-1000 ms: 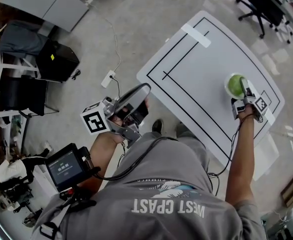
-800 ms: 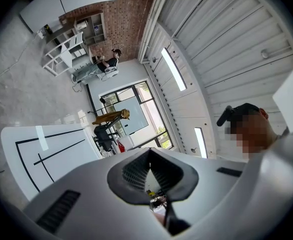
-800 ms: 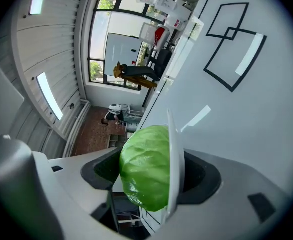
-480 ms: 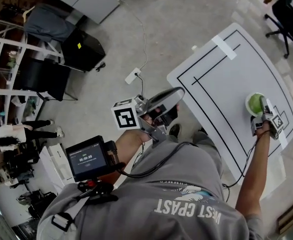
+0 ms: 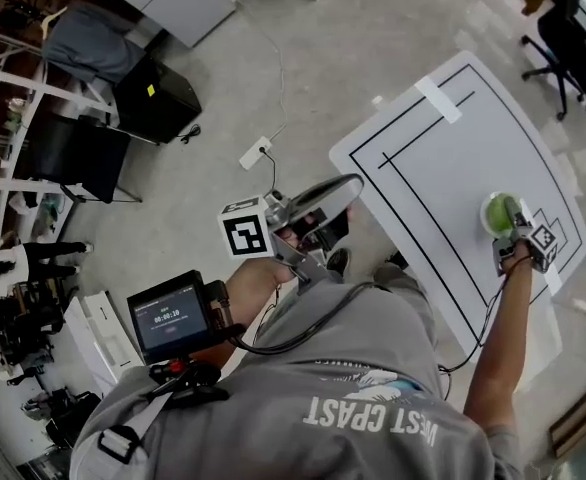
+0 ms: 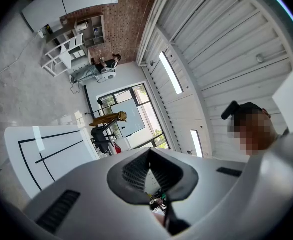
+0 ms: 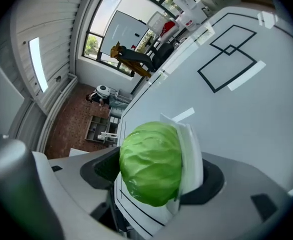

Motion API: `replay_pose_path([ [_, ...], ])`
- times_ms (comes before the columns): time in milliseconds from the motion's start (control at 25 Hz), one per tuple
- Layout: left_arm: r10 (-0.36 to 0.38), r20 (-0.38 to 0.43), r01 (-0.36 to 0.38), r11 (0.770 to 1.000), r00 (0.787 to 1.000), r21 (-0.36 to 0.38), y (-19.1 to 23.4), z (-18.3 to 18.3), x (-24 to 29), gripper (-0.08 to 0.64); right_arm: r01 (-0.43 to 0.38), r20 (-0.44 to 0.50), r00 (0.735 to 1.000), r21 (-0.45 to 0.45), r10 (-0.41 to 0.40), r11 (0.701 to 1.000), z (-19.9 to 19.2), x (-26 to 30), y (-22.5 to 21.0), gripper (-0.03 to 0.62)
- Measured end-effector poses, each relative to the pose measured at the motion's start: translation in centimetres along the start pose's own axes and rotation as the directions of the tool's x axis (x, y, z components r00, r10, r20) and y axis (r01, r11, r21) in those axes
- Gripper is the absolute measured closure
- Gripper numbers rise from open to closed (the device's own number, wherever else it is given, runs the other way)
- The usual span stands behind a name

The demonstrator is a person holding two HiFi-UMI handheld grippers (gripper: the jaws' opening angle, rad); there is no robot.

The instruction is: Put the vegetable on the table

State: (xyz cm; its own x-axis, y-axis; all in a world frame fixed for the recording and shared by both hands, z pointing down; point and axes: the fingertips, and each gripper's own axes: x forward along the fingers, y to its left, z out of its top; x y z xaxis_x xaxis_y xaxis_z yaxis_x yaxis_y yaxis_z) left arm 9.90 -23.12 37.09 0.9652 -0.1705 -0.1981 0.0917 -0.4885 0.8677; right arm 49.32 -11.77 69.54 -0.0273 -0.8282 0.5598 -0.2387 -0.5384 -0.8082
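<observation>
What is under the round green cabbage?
The white table with black lines, below the round green cabbage gripped by the right gripper. The cabbage covers whether it touches.

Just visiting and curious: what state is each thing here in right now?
cabbage: gripped, held over the white table.
right gripper: closed on the cabbage.
left gripper: shut, empty, away from the table.
forearm screen: lit.

"WEST COAST" on the person's shirt (image 5: 373,363)

The cabbage (image 7: 150,164) is pale green, the table (image 5: 443,158) white with black lines, the shirt (image 5: 353,368) grey.
</observation>
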Motion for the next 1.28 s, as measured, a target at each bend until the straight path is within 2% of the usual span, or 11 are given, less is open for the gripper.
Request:
replay_pose_path([
  [160,-0.008,0.0,0.008,1.0,1.0,0.003,0.1,-0.1,-0.4,0.554,0.09,-0.026,0.995,-0.074,-0.092,0.993,-1.1,-0.2,-0.9,0.248],
  [320,-0.015,-0.007,0.015,1.0,1.0,0.003,-0.3,-0.2,-0.2,0.554,0.162,-0.027,0.986,-0.097,-0.165,0.982,-1.9,-1.0,-1.3,0.225],
  [440,-0.019,-0.013,0.019,1.0,1.0,0.005,-0.9,0.0,0.7,0.554,0.211,-0.015,0.977,-0.099,-0.213,0.973,-1.0,-1.8,-1.2,0.208],
  [640,-0.045,-0.007,0.045,0.999,0.999,0.007,-1.6,0.2,1.8,0.554,0.286,0.002,0.957,-0.175,-0.29,0.942,0.8,-2.5,-1.1,0.179],
  [760,-0.062,-0.005,0.062,0.998,0.998,-0.01,-1.4,-0.3,1.3,0.554,0.306,0.015,0.951,-0.196,-0.309,0.932,1.1,-2.7,-1.8,0.167],
  [1280,-0.07,0.027,0.069,0.998,0.997,0.011,-0.8,0.4,-0.6,0.554,0.359,0.027,0.932,-0.229,-0.362,0.905,0.4,-2.9,-3.5,0.161],
])
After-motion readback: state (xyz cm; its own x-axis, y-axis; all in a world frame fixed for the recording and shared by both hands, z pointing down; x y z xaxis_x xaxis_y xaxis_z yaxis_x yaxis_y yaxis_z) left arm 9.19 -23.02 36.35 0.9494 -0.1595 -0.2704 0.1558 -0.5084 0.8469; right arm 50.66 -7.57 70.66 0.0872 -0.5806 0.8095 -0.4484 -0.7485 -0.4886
